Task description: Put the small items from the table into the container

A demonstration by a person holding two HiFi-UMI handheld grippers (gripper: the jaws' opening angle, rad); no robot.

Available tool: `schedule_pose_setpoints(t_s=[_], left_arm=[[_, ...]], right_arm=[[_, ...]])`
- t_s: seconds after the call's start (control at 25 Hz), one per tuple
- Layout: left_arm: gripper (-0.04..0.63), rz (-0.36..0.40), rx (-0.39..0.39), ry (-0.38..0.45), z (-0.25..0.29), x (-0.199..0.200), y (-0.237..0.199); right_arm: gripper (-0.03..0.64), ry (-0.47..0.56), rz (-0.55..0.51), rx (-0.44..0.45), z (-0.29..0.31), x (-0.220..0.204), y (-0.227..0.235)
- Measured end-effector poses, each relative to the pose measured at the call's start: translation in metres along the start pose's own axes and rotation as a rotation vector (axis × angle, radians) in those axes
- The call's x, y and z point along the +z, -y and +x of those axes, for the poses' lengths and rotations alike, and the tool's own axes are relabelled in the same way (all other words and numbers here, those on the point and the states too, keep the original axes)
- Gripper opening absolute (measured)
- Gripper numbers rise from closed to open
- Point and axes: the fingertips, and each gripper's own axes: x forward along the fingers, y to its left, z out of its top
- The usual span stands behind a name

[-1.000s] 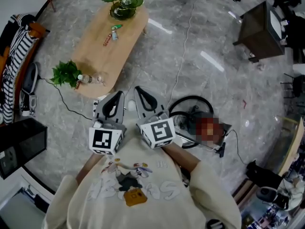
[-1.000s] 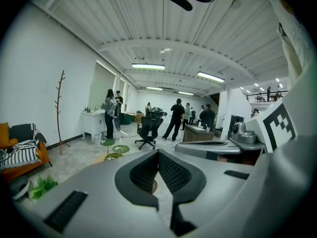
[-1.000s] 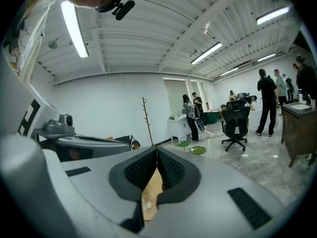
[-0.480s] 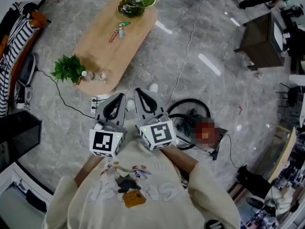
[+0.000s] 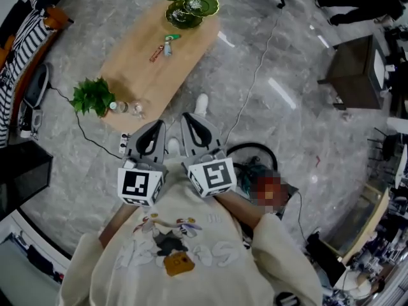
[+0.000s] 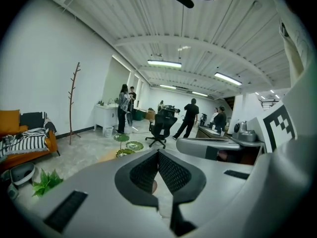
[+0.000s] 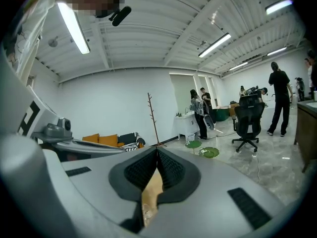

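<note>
A light wooden table [image 5: 137,62] stands on the grey floor ahead of me. At its far end sits a green leaf-shaped dish set [image 5: 187,6], seen too in the left gripper view [image 6: 127,145] and the right gripper view [image 7: 205,151]. Two small items lie near it: a green and white one [image 5: 167,43] and a red one [image 5: 156,55]. A small bottle [image 5: 121,107] and a green plant [image 5: 92,96] are at the near end. My left gripper [image 5: 156,125] and right gripper [image 5: 188,117] are held side by side short of the table, both shut and empty.
A power strip [image 5: 123,145] and its cable lie on the floor by the table's near end. A sofa with a striped cloth [image 5: 22,40] is at the left, a black box [image 5: 22,174] lower left, a dark cabinet [image 5: 354,65] at the right. People stand far off.
In the head view the table has slid to the right and come closer to the grippers. Both grippers keep their pose, side by side and shut.
</note>
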Motion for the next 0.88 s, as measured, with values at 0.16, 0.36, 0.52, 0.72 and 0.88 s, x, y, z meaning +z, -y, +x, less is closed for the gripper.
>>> schedule_pose_setpoints(t_s=[0.16,0.36,0.52,0.72,0.88], left_arm=[[0.008,-0.002,0.013,-0.008,0.049,0.016,-0.007],[0.008,-0.047,0.050,-0.046,0.120,0.039,-0.022],[0.008,-0.040,0.082,-0.053,0.178,0.067,-0.028],[0.008,-0.049,0.145,-0.068,0.232,0.087,-0.029],[0.008,-0.077,0.188,-0.098,0.272,0.092,-0.041]], right_arm=[[0.006,0.004,-0.013,0.034,0.035,0.018,0.031],[0.006,0.048,-0.102,0.017,0.079,0.053,0.087],[0.006,0.024,-0.061,0.049,0.114,0.071,0.136],[0.006,0.005,0.004,0.121,0.154,0.083,0.183],[0.006,-0.030,0.021,0.172,0.189,0.081,0.212]])
